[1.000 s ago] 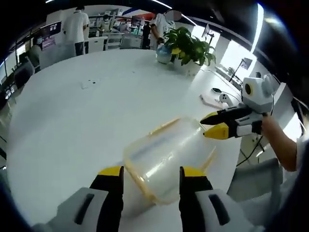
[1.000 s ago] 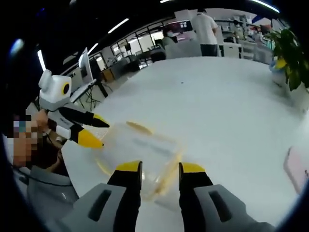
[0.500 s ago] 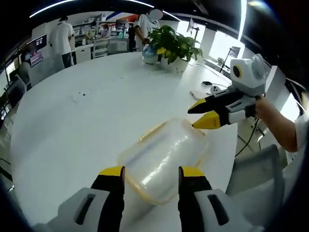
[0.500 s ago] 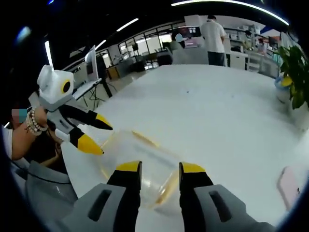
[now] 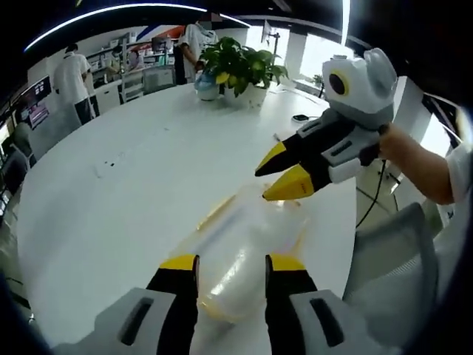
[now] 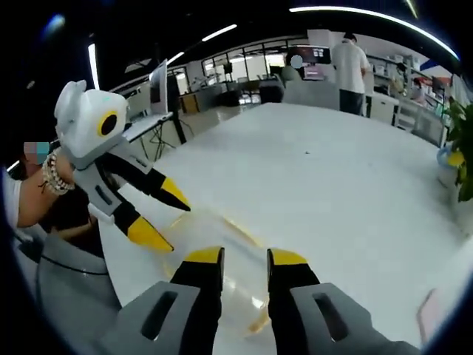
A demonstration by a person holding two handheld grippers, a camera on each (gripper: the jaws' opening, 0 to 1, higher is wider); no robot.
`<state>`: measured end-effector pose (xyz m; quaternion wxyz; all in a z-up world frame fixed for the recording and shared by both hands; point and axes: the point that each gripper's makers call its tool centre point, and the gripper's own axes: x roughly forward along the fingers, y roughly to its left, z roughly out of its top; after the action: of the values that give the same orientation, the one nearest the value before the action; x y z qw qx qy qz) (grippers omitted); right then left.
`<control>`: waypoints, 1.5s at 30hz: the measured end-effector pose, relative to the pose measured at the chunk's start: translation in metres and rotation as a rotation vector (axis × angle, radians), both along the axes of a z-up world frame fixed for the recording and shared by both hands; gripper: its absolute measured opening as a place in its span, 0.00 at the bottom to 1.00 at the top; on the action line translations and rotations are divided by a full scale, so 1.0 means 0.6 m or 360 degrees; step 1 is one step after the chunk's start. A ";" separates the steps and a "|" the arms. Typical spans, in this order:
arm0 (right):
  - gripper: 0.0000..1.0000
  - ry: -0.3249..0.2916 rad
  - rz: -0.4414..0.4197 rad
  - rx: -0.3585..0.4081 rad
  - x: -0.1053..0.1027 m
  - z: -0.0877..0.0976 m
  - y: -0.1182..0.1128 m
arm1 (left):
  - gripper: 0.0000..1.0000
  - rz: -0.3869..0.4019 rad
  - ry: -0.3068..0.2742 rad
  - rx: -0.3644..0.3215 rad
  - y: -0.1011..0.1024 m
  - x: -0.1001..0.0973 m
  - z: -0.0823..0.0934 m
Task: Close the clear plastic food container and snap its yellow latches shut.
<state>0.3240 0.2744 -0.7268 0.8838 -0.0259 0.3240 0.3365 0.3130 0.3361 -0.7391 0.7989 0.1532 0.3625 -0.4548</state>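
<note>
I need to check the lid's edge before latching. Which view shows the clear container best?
The left gripper view: the clear container lies on the white table ahead of the left gripper, its yellow-edged rim traceable. In the right gripper view, the container sits largely behind the right gripper.

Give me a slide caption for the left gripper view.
Two open claws flank a clear container on a white table.

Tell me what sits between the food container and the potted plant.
In the left gripper view, bare white table runs from the container to the plant; a few small dark specks lie off to one side.
</note>
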 end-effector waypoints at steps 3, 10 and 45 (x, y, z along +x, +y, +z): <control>0.18 0.0001 0.0036 -0.0004 -0.001 0.001 0.009 | 0.31 -0.0028 0.0016 0.0007 -0.003 -0.004 -0.003; 0.08 0.0023 0.0141 0.0002 -0.005 0.002 0.032 | 0.29 -0.0113 0.0025 0.0021 -0.010 -0.012 -0.007; 0.09 0.0035 0.0448 -0.0212 0.043 -0.054 0.071 | 0.24 -0.0508 0.0006 0.0069 -0.062 -0.056 -0.029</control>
<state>0.3497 0.3172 -0.7593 0.8206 -0.1259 0.3485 0.4350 0.2794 0.2987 -0.7562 0.7122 0.2252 0.3450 -0.5684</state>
